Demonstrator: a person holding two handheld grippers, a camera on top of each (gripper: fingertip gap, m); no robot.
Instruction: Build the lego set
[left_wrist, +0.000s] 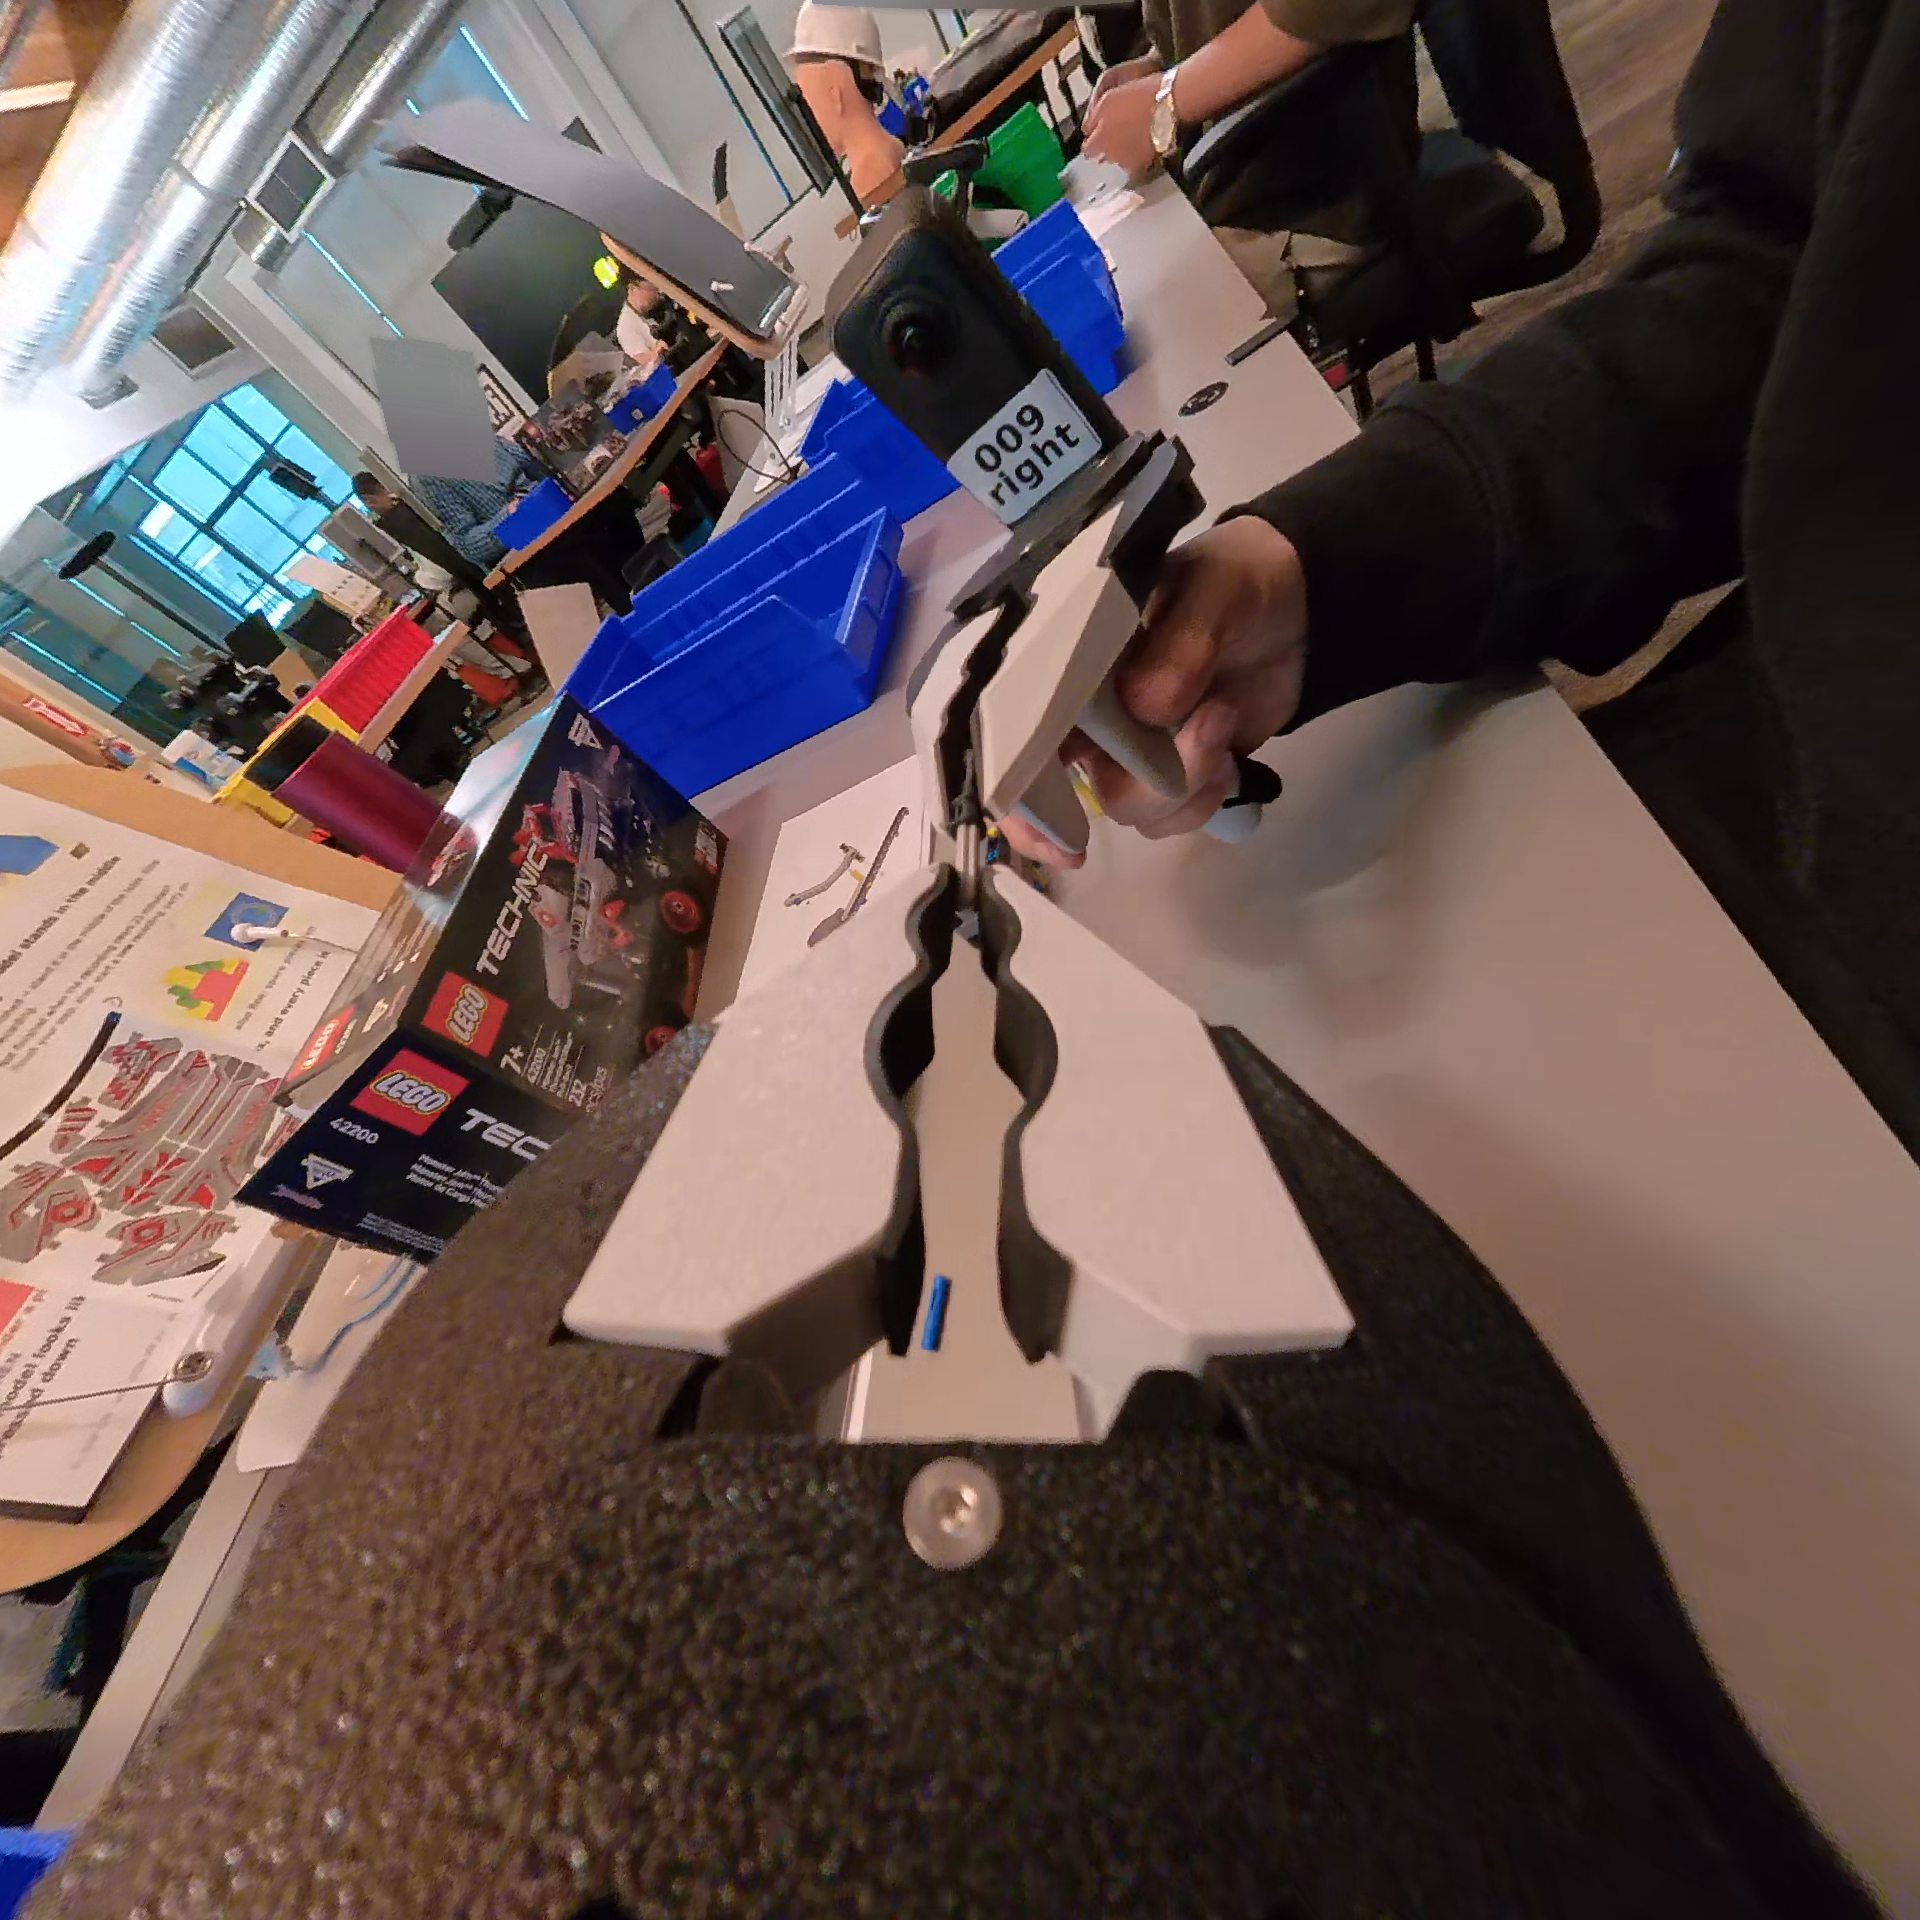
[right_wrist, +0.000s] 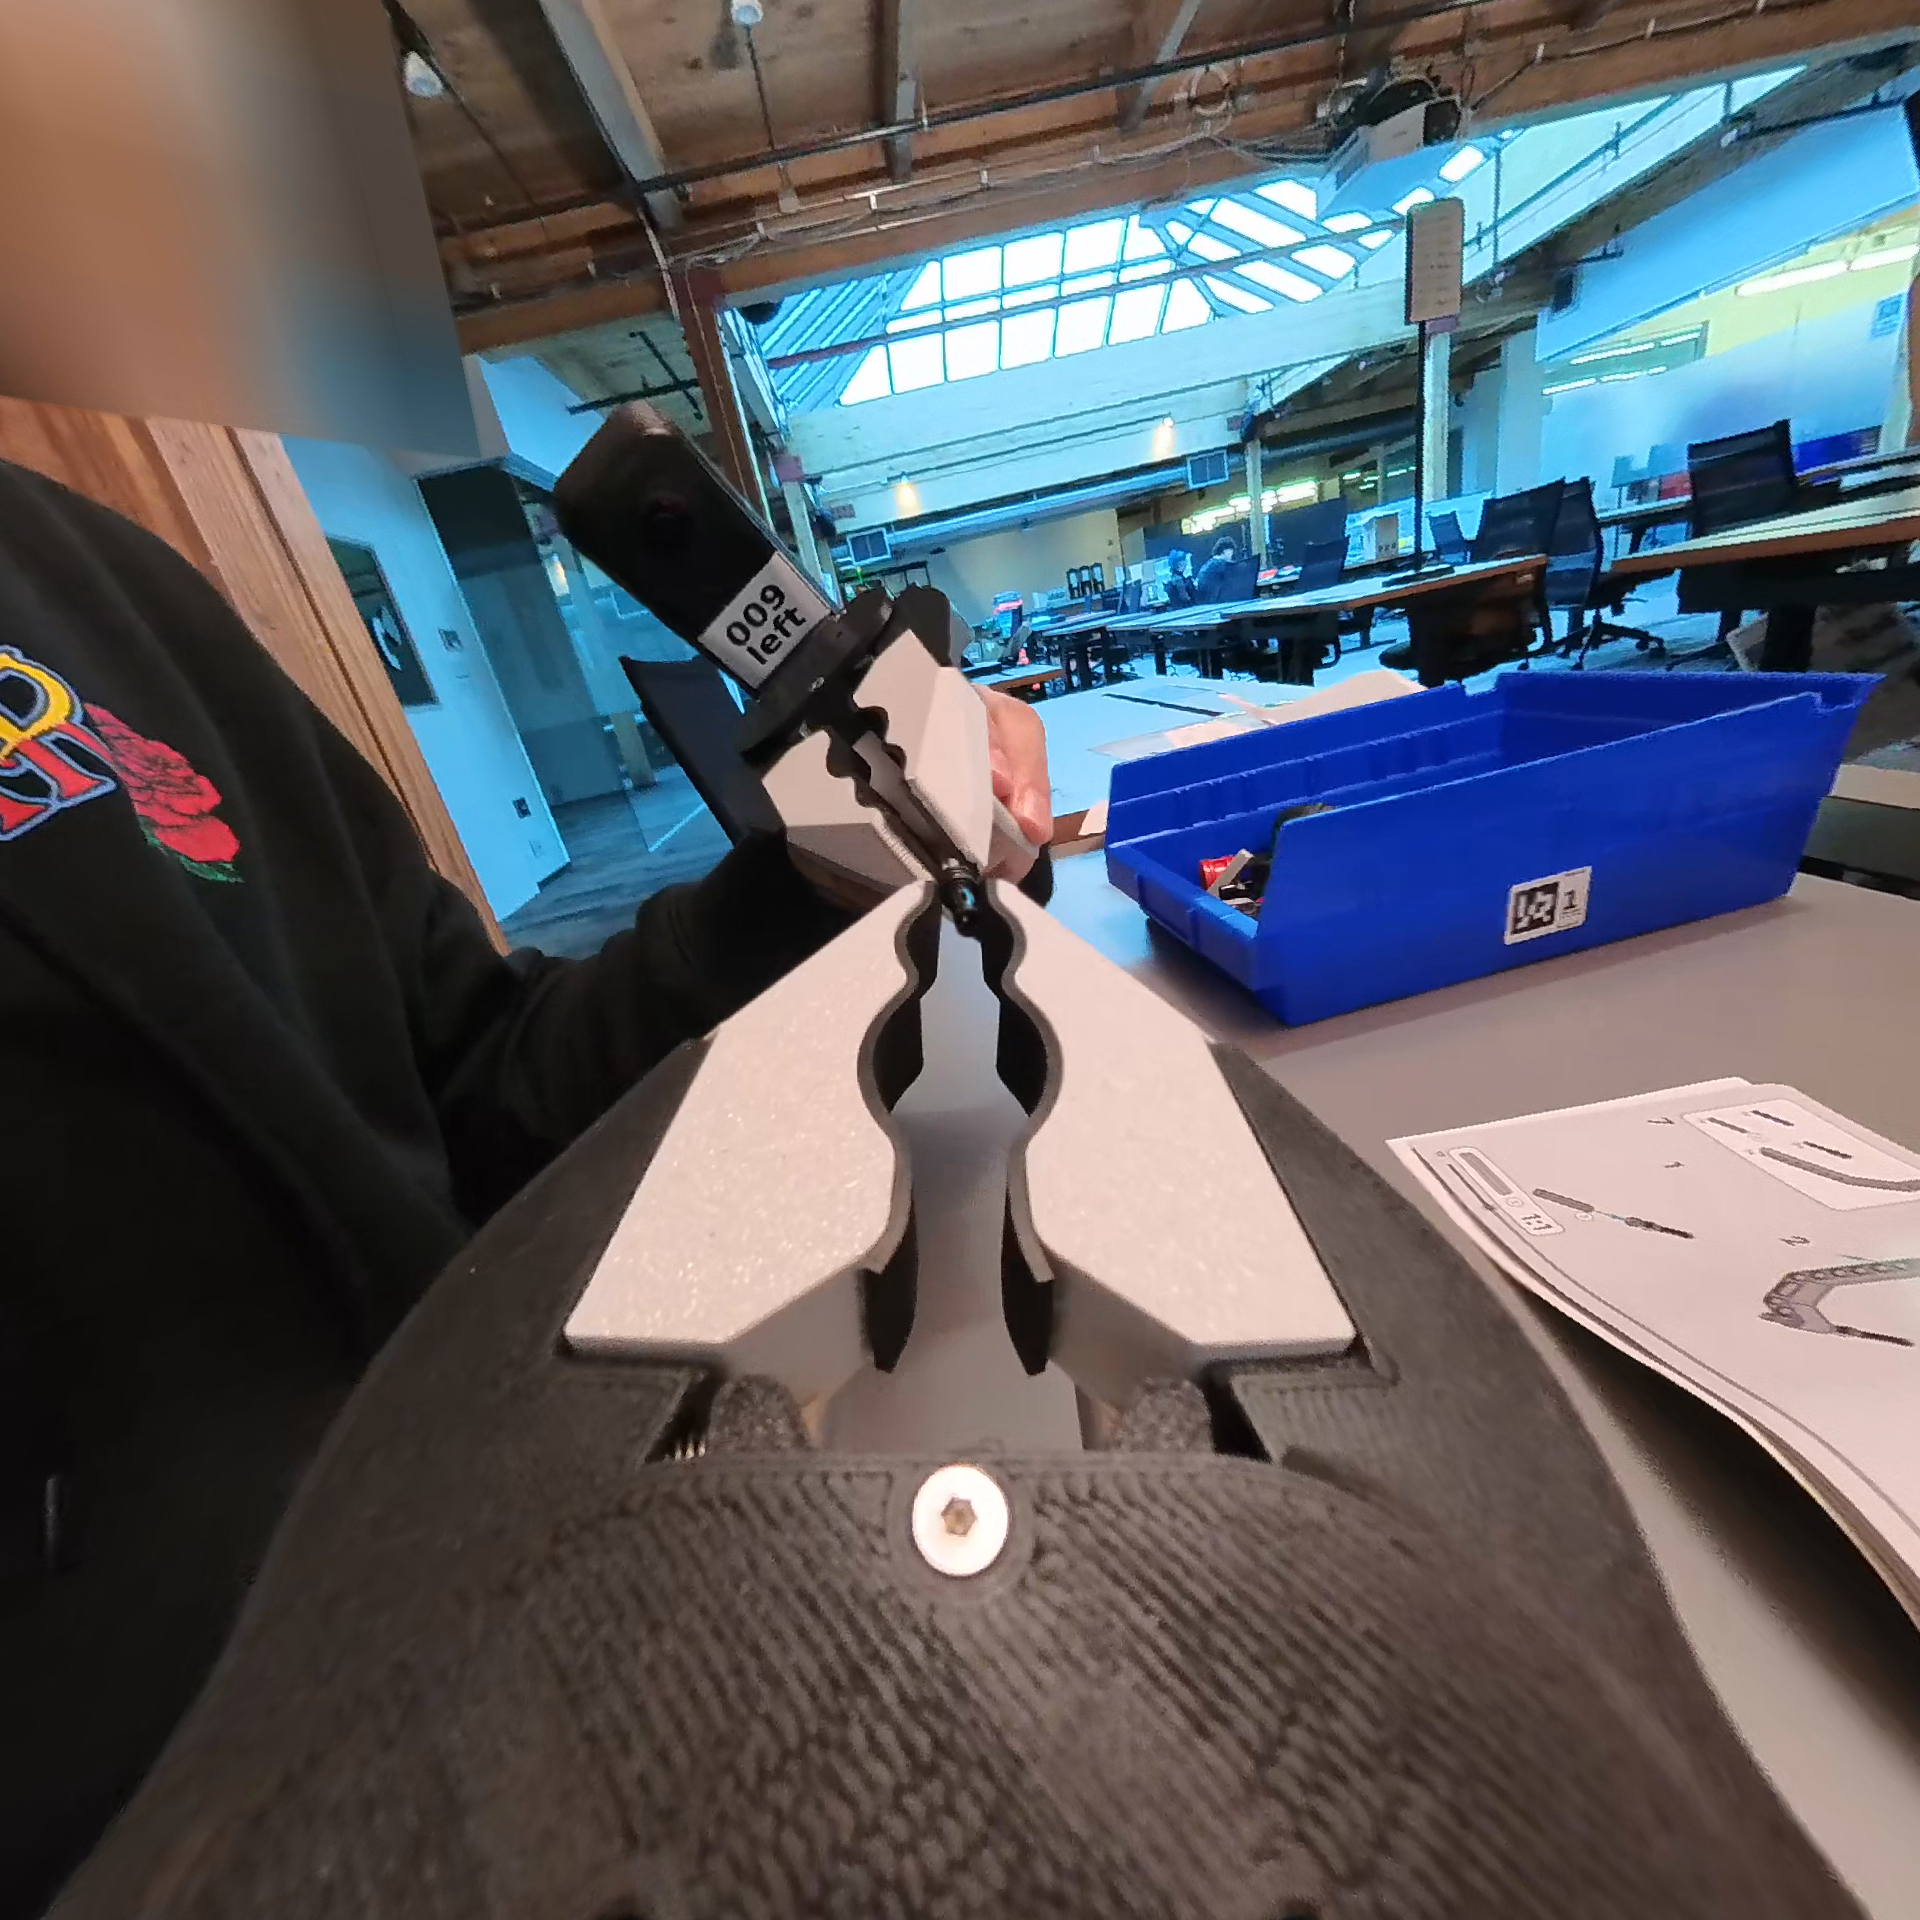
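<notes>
Between both grippers' tips: small dark pin piece (right_wrist: 961, 896), thin, partly hidden.

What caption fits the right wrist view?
Both grippers meet tip to tip on a small dark piece beside a blue bin.

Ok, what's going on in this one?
A person holds a gripper in each hand above a grey table, tips meeting. The left tool and right tool both pinch a small dark Lego piece, seemingly joining parts. An instruction booklet, a blue parts bin and the set's box sit nearby.
</notes>
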